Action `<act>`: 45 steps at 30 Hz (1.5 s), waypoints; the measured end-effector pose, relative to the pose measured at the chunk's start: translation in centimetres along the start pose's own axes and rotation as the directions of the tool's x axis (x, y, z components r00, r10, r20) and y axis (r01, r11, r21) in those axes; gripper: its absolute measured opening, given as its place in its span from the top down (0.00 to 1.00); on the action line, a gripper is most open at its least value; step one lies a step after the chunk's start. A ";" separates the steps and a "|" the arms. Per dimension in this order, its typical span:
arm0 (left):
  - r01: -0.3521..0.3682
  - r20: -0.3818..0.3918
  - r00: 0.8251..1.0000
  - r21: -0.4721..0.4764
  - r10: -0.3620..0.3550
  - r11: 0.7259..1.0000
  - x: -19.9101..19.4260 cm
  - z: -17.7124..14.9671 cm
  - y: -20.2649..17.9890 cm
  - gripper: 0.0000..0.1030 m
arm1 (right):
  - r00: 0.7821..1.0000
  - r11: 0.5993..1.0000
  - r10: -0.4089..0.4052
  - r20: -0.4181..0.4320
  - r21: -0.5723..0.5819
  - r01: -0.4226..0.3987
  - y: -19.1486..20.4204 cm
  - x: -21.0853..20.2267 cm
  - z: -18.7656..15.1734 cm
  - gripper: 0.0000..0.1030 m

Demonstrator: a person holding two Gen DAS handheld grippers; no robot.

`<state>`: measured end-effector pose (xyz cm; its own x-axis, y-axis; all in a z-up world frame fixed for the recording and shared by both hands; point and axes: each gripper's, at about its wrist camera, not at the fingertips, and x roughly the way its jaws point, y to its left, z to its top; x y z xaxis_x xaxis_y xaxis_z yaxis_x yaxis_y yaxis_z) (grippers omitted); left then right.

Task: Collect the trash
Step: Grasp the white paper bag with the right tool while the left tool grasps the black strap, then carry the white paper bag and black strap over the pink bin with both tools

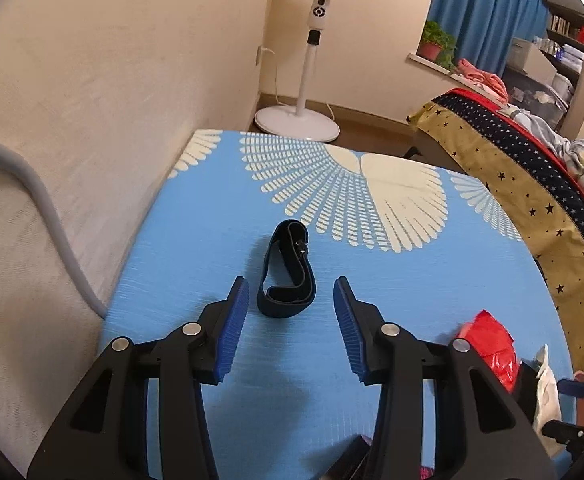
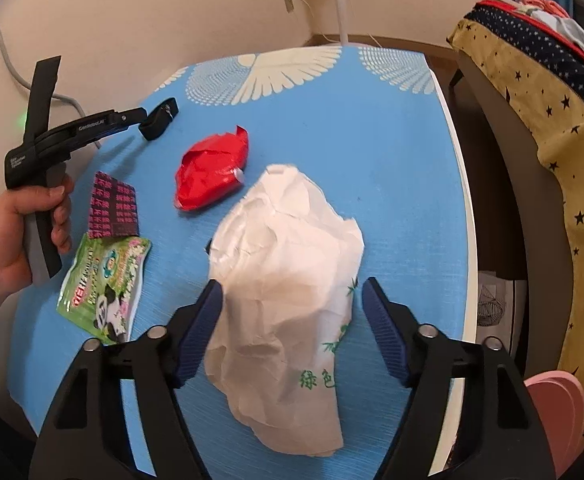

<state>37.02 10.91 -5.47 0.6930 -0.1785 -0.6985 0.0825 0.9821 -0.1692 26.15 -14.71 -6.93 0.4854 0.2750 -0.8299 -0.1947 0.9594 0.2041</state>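
Note:
A crumpled white paper bag (image 2: pixel 287 280) with green print lies on the blue table (image 2: pixel 404 168). My right gripper (image 2: pixel 292 300) is open with the bag between its fingers. A crumpled red wrapper (image 2: pixel 211 176) lies beyond it; it also shows in the left wrist view (image 1: pixel 492 344). A green panda packet (image 2: pixel 103 288) and a dark patterned packet (image 2: pixel 113 212) lie at the left. My left gripper (image 1: pixel 292 300) is open just before a black strap loop (image 1: pixel 287 272). The left gripper also shows in the right wrist view (image 2: pixel 139 114).
A wall (image 1: pixel 91 100) with a grey cable (image 1: pixel 47 216) runs along the table's left side. A white standing fan (image 1: pixel 308 80) stands beyond the far edge. A bed with a star-patterned cover (image 2: pixel 532 100) lies to the right. A pink object (image 2: pixel 556 404) sits low at right.

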 end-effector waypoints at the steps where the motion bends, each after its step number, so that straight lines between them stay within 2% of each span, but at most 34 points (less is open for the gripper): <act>1: 0.001 -0.006 1.000 -0.003 -0.001 1.000 0.3 0.0 0.1 0.57 | 1.000 1.000 0.003 -0.006 0.003 -0.003 -0.2 0.1 -0.1 0.39; 9: -0.010 -0.056 0.998 -0.016 0.009 1.000 1.9 0.0 0.3 0.59 | 1.000 1.000 0.014 -0.007 0.002 -0.014 -0.3 -0.4 -0.2 0.53; 11: -0.010 -0.065 0.998 -0.012 0.009 1.000 2.1 -0.1 0.2 0.72 | 1.000 1.000 0.012 -0.004 0.005 -0.012 -0.4 -0.7 -0.2 0.58; 12: -0.010 -0.064 0.998 -0.013 0.009 1.000 2.1 -0.1 0.2 0.73 | 1.000 1.000 0.014 -0.001 0.008 -0.014 -0.5 -0.9 -0.2 0.59; 13: -0.012 -0.061 0.998 -0.012 0.011 1.000 2.1 -0.1 0.1 0.77 | 1.000 1.000 0.014 0.001 0.009 -0.014 -0.6 -1.1 -0.2 0.61; 16: -0.018 -0.052 0.998 -0.009 0.018 1.000 1.9 0.0 -0.1 0.84 | 1.000 1.000 0.007 0.021 0.021 -0.008 -0.9 -2.0 0.0 0.64; 20: -0.027 -0.039 0.999 0.011 0.028 1.000 1.1 0.3 -0.9 0.86 | 0.998 0.999 0.005 0.061 0.038 -0.007 -1.4 -3.5 0.4 0.67; 28: -0.009 0.021 1.000 0.041 0.008 0.999 -2.8 1.4 -2.9 0.86 | 0.989 0.998 0.011 0.145 0.056 -0.019 -1.7 -6.7 1.0 0.68; 35: 0.018 0.071 0.997 0.040 -0.020 0.999 -7.6 1.4 -5.5 0.86 | 0.977 0.997 0.002 0.212 0.073 -0.018 -1.9 -9.7 0.3 0.68; 41: 0.034 0.111 0.993 0.077 -0.043 0.996 -11.6 0.6 -8.2 0.86 | 0.957 0.990 -0.004 0.290 0.137 -0.037 -2.8 -13.9 -0.5 0.68; 45: 0.062 0.130 0.989 0.061 -0.070 0.996 -14.5 -1.0 -9.8 0.86 | 0.931 0.991 -0.028 0.363 0.135 -0.023 -3.0 -17.5 -1.2 0.68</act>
<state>25.44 3.76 5.59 0.7725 -0.2375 -0.5889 0.1694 0.9709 -0.1694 17.26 -22.50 6.35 0.7667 0.2518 -0.5905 -0.0887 0.9526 0.2910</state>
